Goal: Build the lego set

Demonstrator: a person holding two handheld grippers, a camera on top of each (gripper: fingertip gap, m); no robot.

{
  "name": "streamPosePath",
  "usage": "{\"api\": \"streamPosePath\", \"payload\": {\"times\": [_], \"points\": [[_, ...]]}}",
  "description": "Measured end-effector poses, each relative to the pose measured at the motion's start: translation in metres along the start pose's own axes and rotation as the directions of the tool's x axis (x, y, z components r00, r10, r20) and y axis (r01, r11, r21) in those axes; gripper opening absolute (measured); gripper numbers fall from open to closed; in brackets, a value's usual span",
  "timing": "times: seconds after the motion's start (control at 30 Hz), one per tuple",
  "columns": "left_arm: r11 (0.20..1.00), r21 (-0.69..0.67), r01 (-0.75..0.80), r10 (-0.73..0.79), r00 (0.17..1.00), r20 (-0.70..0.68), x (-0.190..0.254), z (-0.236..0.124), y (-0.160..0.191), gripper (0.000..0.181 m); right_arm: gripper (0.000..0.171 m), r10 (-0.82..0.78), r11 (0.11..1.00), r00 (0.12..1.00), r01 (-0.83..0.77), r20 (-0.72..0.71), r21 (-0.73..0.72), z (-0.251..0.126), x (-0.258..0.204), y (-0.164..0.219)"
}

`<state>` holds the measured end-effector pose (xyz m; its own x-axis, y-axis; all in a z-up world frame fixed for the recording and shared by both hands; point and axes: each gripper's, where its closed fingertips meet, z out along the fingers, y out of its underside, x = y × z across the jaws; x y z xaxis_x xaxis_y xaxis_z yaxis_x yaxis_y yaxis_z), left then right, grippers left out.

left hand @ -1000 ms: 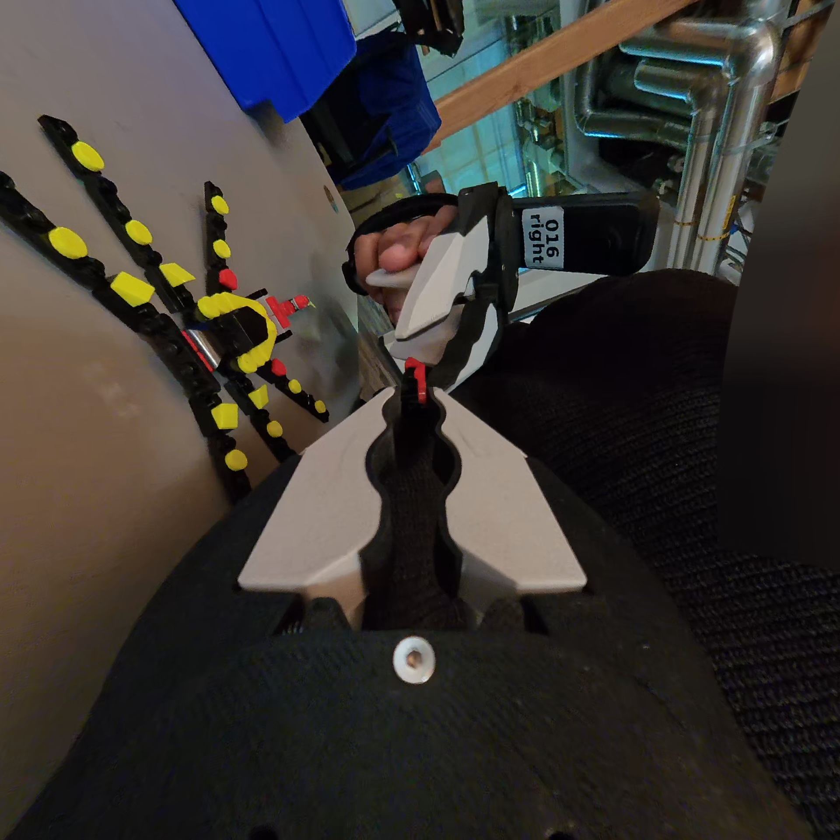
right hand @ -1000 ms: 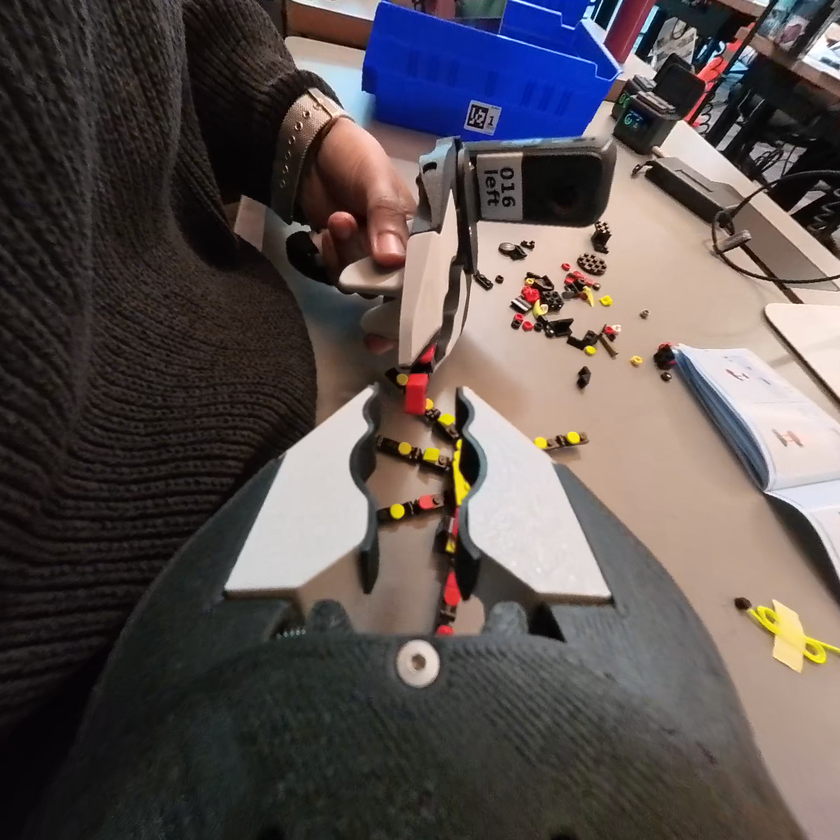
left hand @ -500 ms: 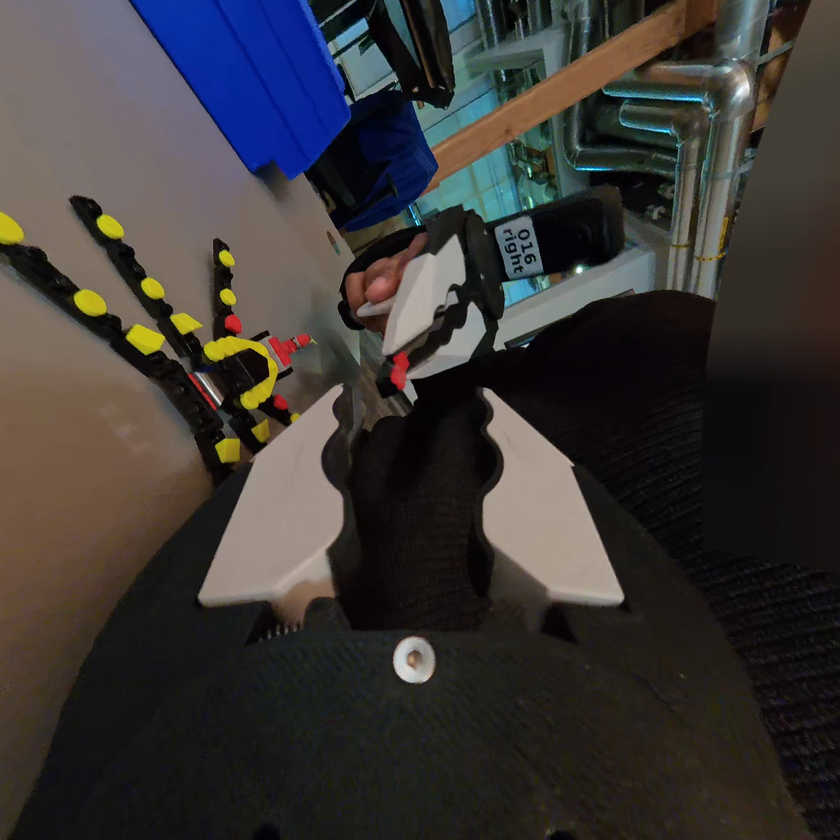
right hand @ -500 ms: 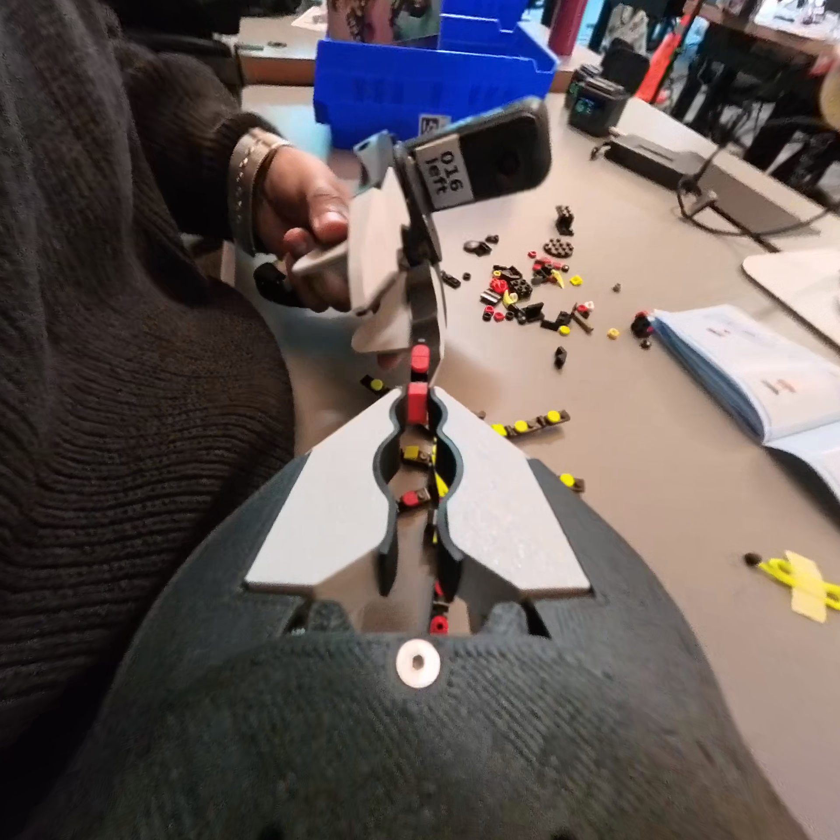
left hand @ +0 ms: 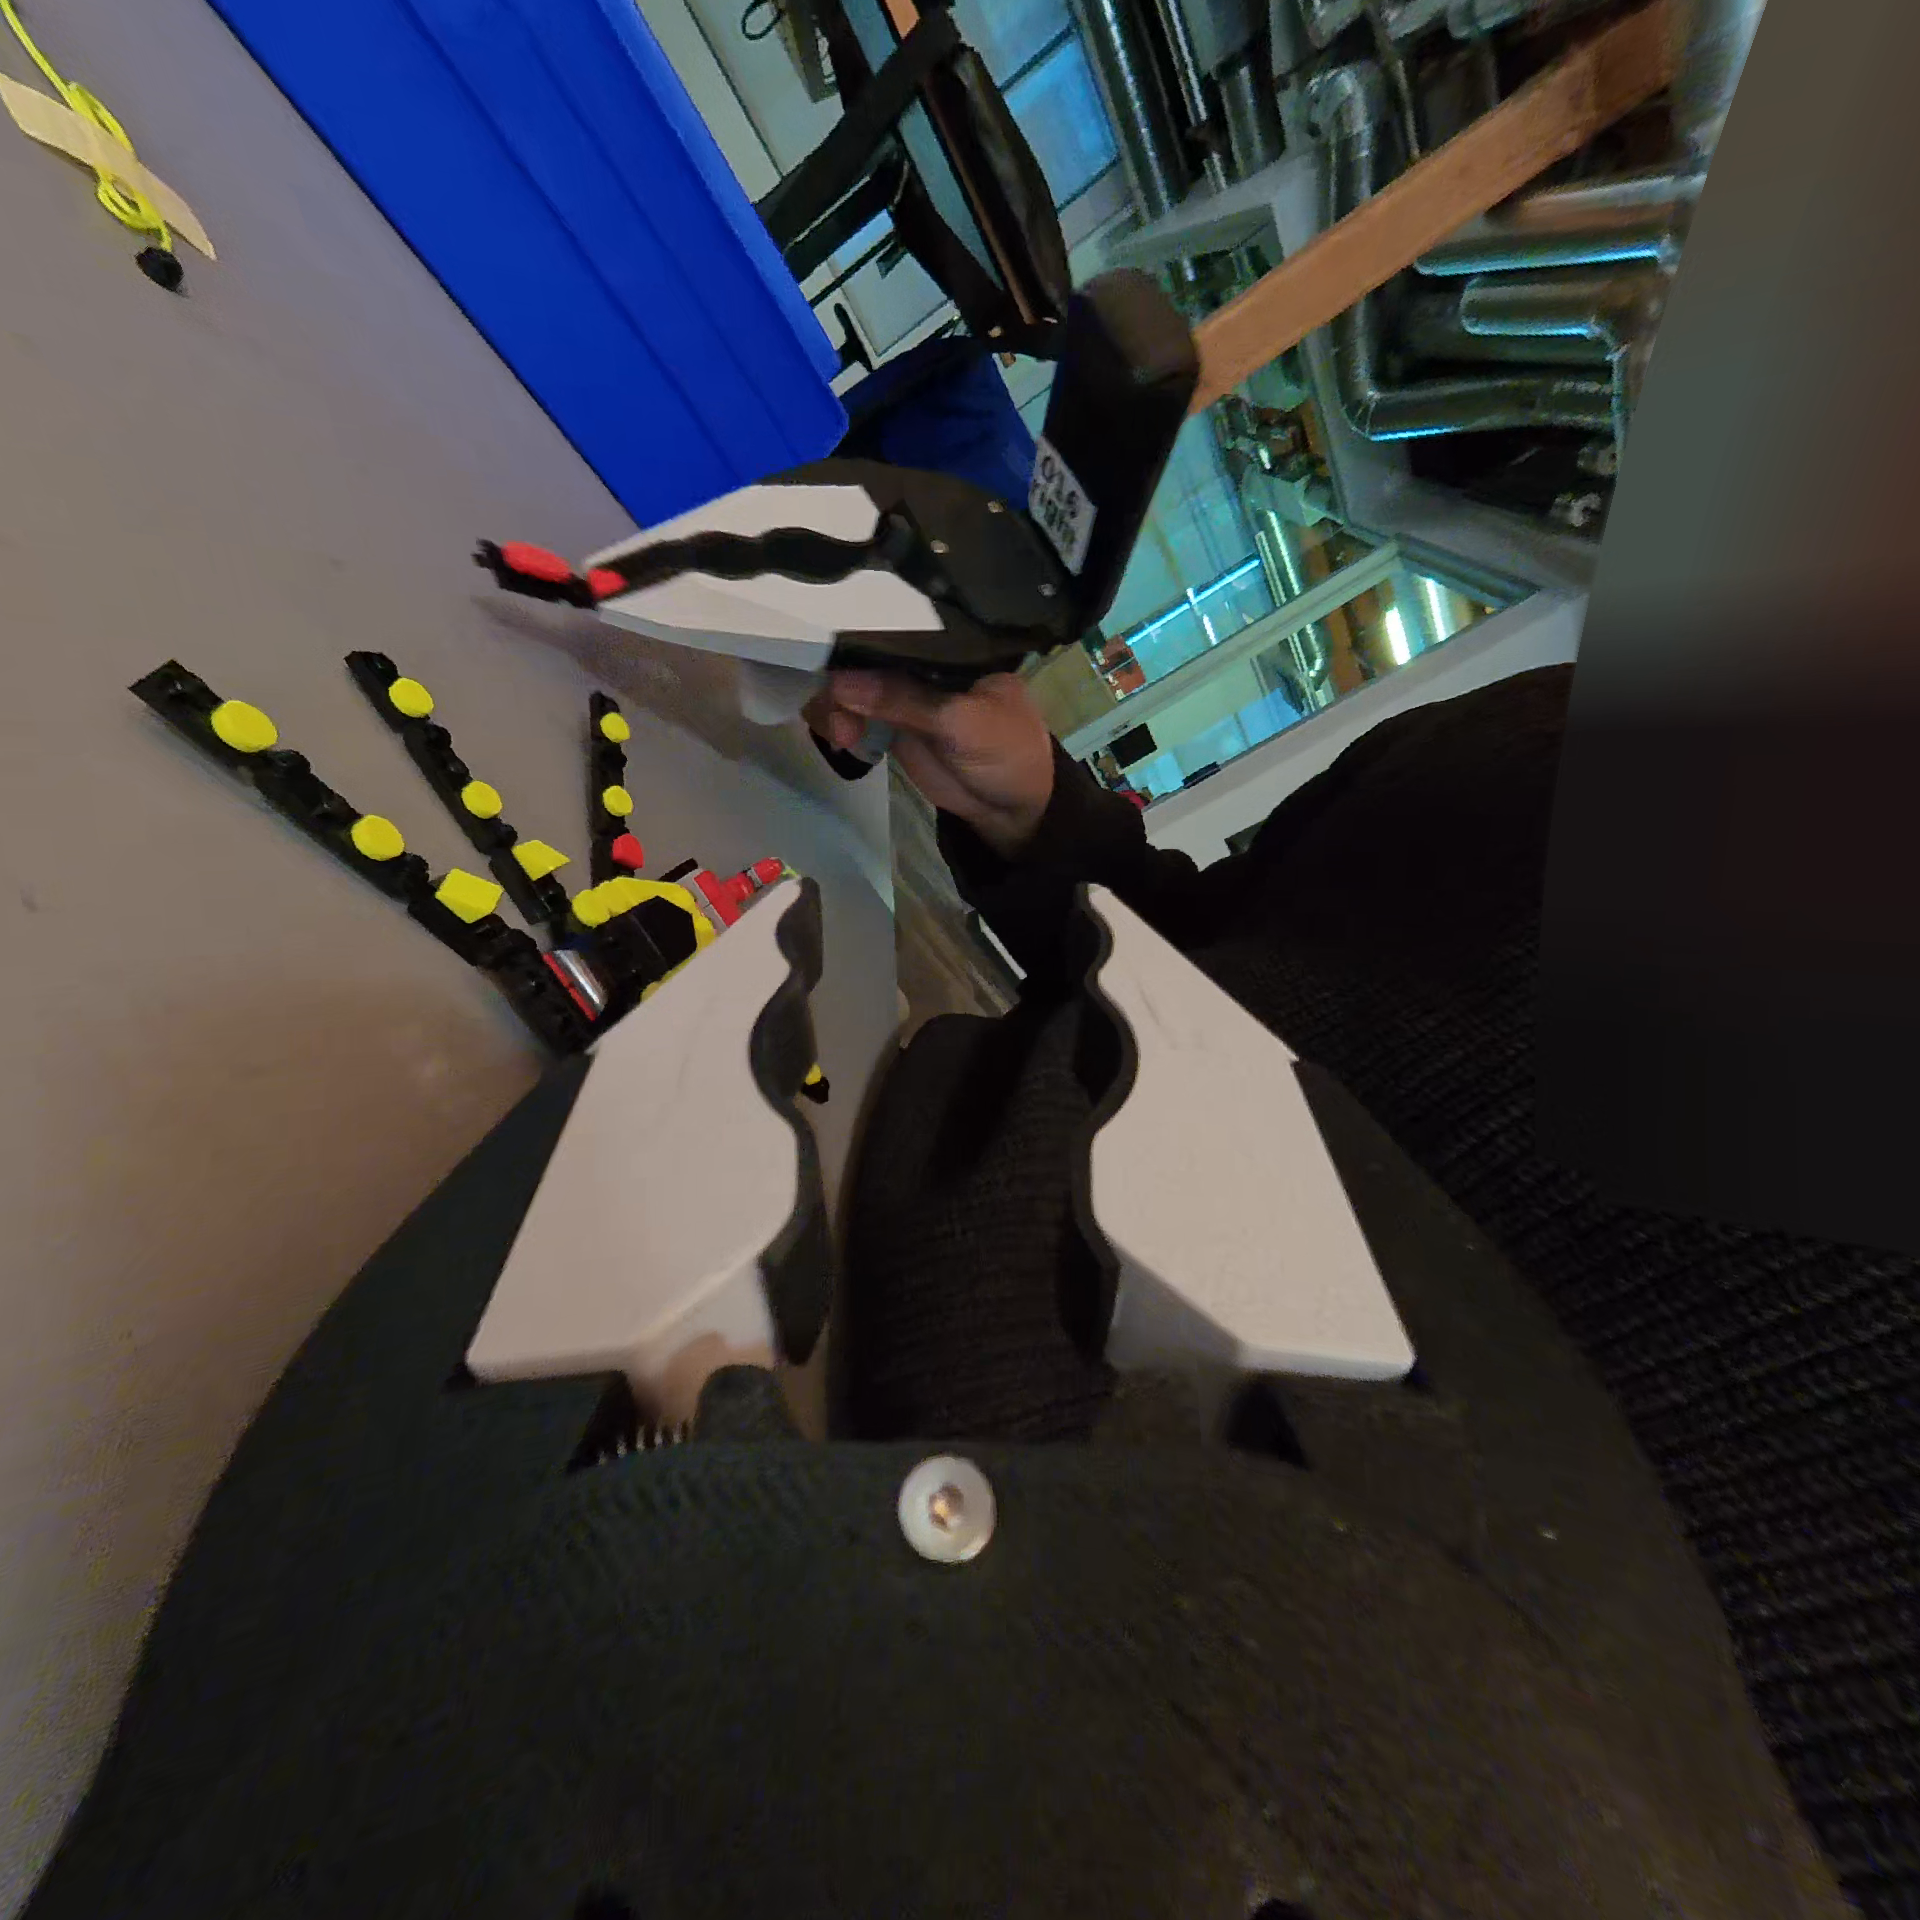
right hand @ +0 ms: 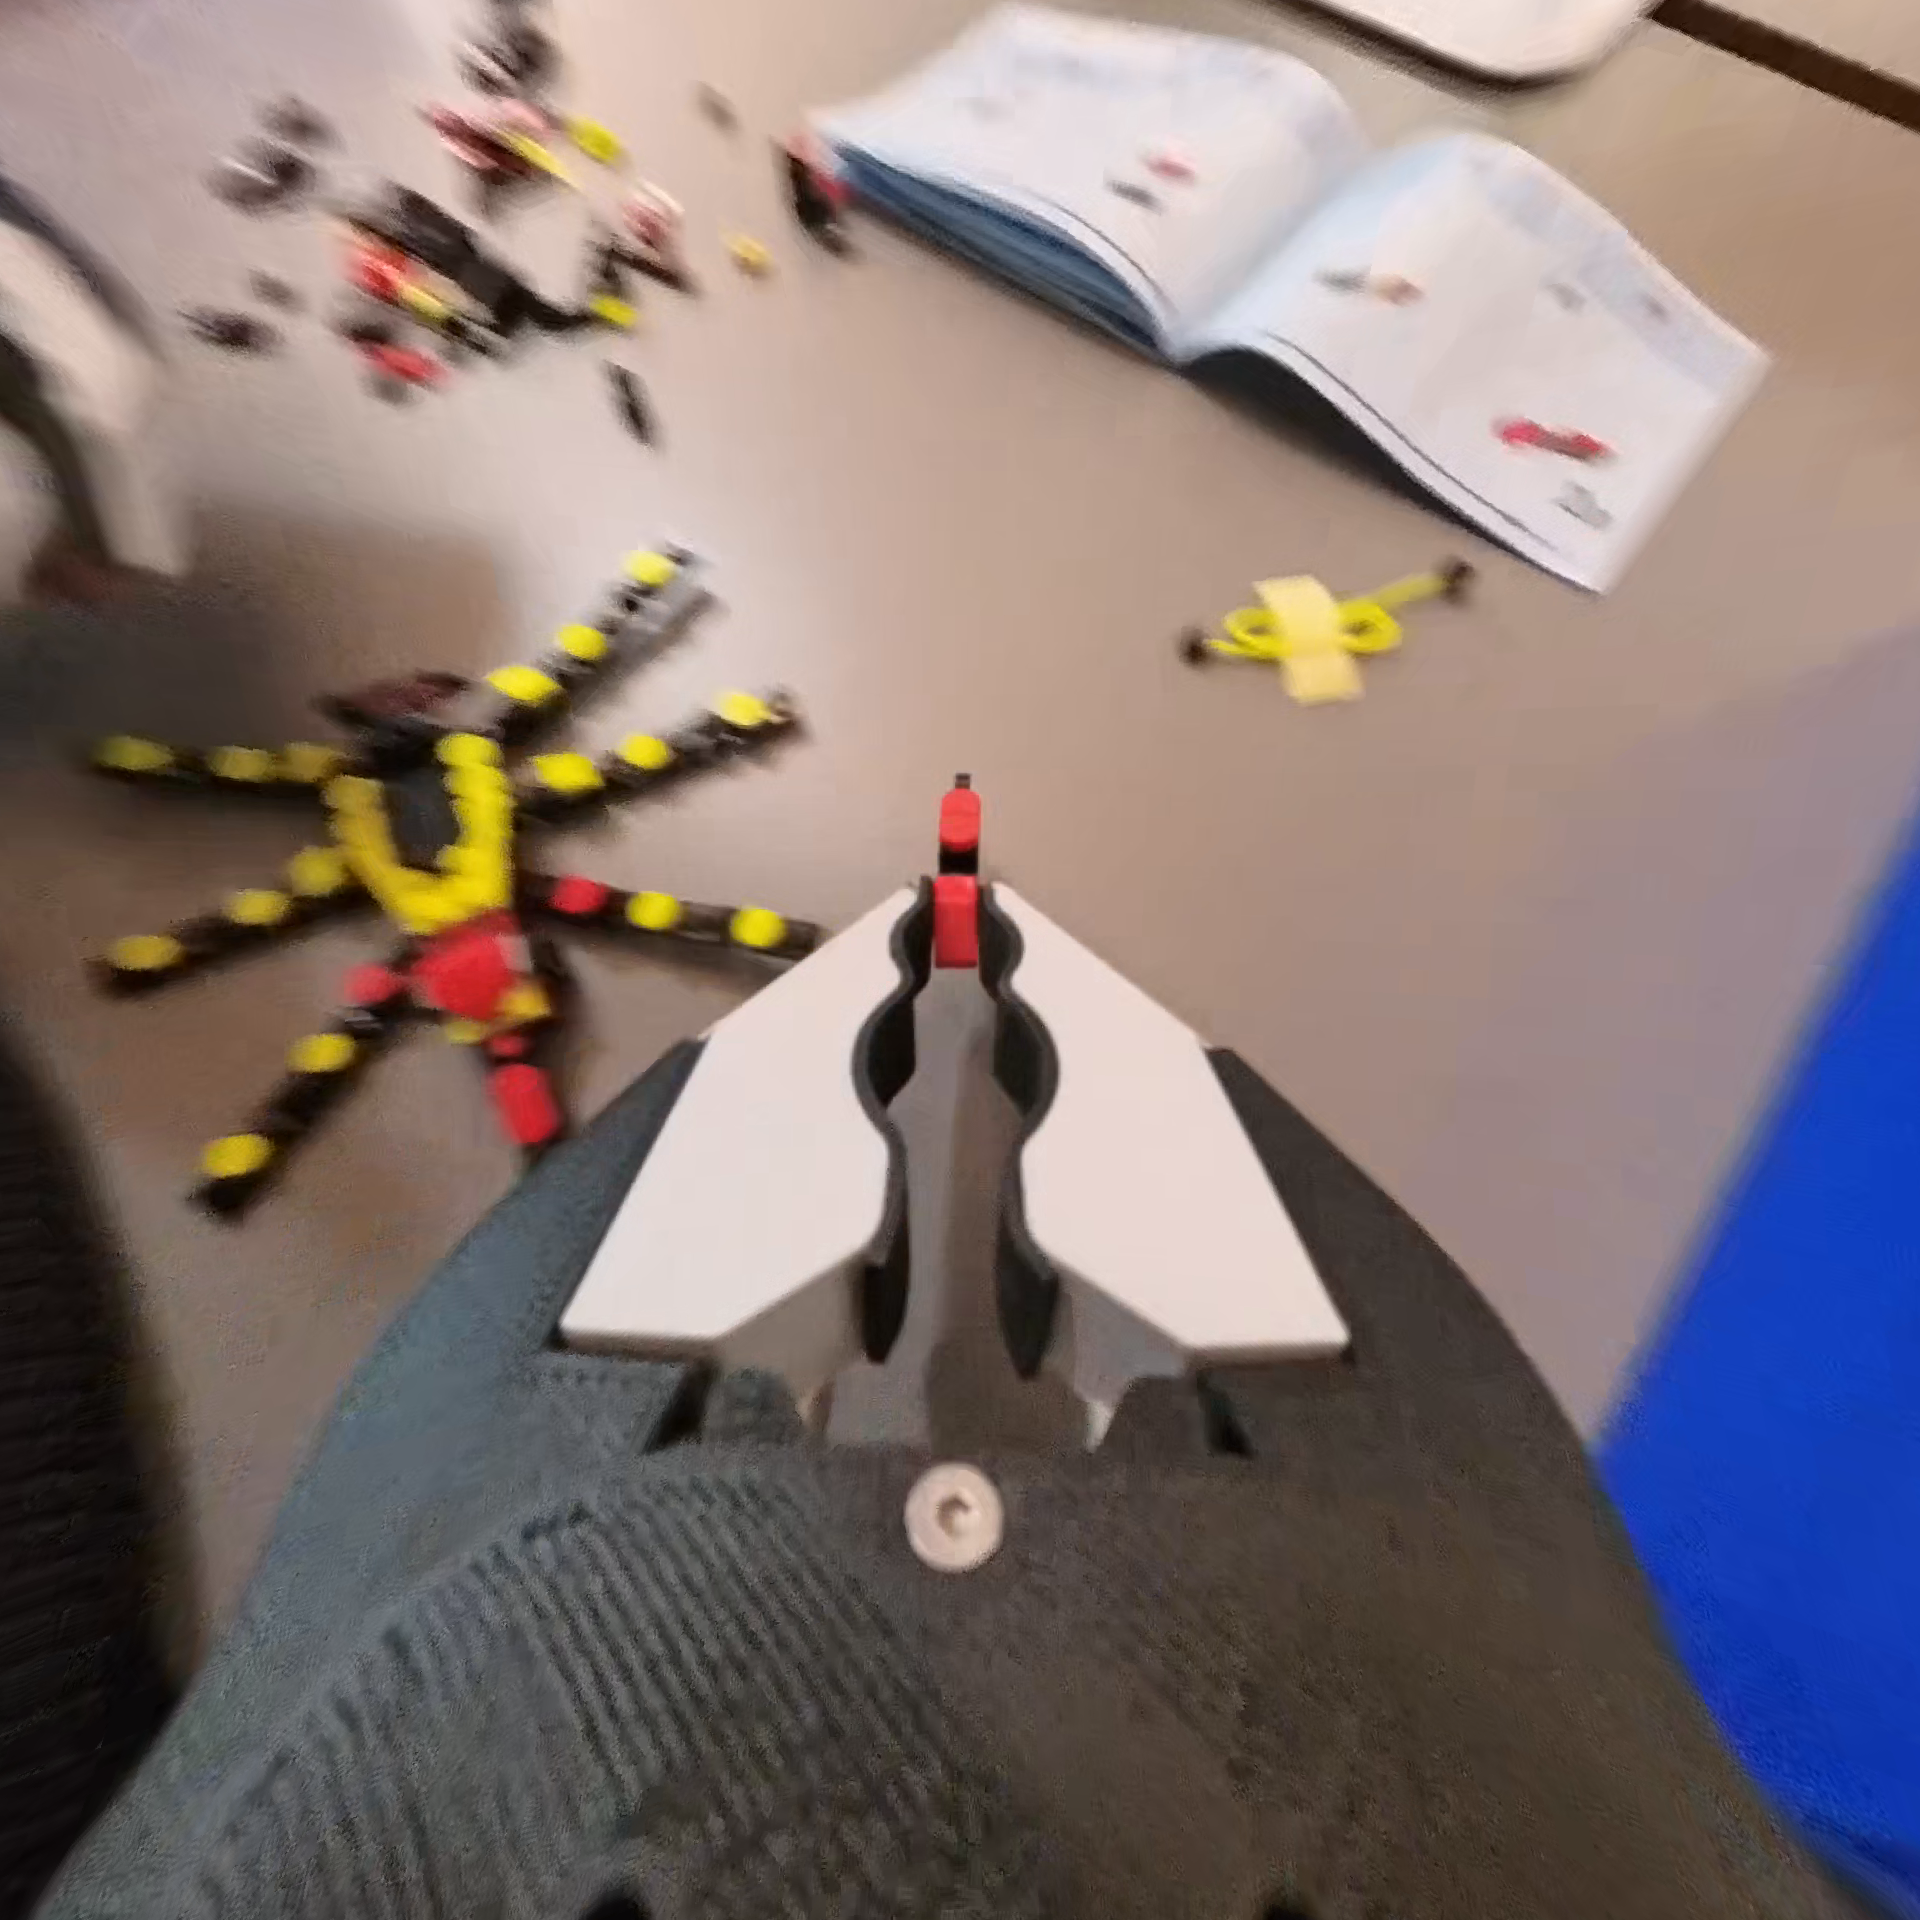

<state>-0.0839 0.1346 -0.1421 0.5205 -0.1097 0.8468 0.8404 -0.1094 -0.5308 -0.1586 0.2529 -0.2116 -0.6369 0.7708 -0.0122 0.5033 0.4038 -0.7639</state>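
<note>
A spider-shaped lego model (right hand: pixel 436 883) with black legs, yellow studs and a red head lies on the grey table; it also shows in the left wrist view (left hand: pixel 623 925). My right gripper (right hand: pixel 956 894) is shut on a small red-and-black piece (right hand: pixel 958 868) and holds it above the table, right of the model. In the left wrist view that gripper (left hand: pixel 608 587) hovers above the model with the red piece (left hand: pixel 535 571) sticking out of its tip. My left gripper (left hand: pixel 945 914) is open and empty, near the table edge beside the model.
A pile of loose black, red and yellow pieces (right hand: pixel 468 239) lies at the far left. An open instruction booklet (right hand: pixel 1299 260) lies at the far right. A yellow elastic with tape (right hand: pixel 1314 634) lies between. A blue bin (left hand: pixel 540 229) stands close by. The grippers' ends are close to 15 cm from one another. My right gripper is the nearer one to the yellow elastic with tape (right hand: pixel 1314 634): about 11 cm, against 25 cm. Look for it in the left wrist view (left hand: pixel 98 154) too.
My left gripper opened and let go of the red piece, which my right gripper closed on. The right gripper then swung away over the table, right of the model.
</note>
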Motion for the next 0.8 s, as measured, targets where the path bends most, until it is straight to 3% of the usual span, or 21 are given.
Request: {"api": "streamPosePath", "payload": {"times": [0.07, 0.2, 0.3, 0.37, 0.47, 0.53, 0.67, 0.77, 0.8], "points": [[0.999, 0.034, -0.002, 0.002, 1.0, -0.027, 0.004, -0.002, -0.006, 0.036, 0.006, -0.019, 0.999, 0.995, 0.015, -0.093, -0.044, 0.002, 0.015, 0.007], [0.997, 0.076, 0.005, -0.002, 0.999, -0.039, 0.003, -0.008, -0.014, 0.033, 0.009, -0.017, 0.996, 0.993, 0.007, -0.118, -0.086, 0.01, 0.018, 0.015], [0.997, 0.076, 0.011, -0.008, 0.999, -0.051, 0.004, -0.009, -0.015, 0.033, 0.036, -0.012, 0.999, 0.995, 0.008, -0.103, -0.042, 0.007, 0.016, 0.004], [0.997, 0.071, 0.011, -0.007, 0.998, -0.058, 0.005, -0.008, -0.014, 0.033, 0.04, 0.005, 0.992, 0.996, 0.007, -0.093, 0.129, -0.01, 0.015, -0.029], [0.998, 0.068, 0.011, -0.007, 0.998, -0.065, 0.006, -0.008, -0.014, 0.033, 0.043, 0.057, 0.889, 0.997, -0.023, -0.061, 0.458, -0.054, 0.017, -0.077], [0.997, 0.074, 0.012, -0.007, 0.997, -0.074, 0.008, -0.008, -0.015, 0.033, 0.045, 0.091, 0.833, 0.995, -0.051, -0.046, 0.551, -0.072, 0.022, -0.085], [0.997, 0.078, 0.007, 0.001, 0.995, -0.105, 0.013, -0.008, -0.016, 0.033, 0.062, 0.105, 0.908, 0.994, -0.095, -0.002, 0.408, -0.048, 0.016, -0.066], [0.995, 0.094, 0.016, -0.003, 0.99, -0.139, 0.018, -0.008, -0.018, 0.033, 0.074, 0.023, 0.95, 0.999, -0.013, -0.03, 0.312, -0.03, 0.006, -0.055], [0.995, 0.101, 0.017, -0.001, 0.989, -0.151, 0.019, -0.008, -0.019, 0.034, 0.084, -0.014, 0.96, 0.999, 0.028, -0.051, 0.28, -0.025, 0.004, -0.051]]}}
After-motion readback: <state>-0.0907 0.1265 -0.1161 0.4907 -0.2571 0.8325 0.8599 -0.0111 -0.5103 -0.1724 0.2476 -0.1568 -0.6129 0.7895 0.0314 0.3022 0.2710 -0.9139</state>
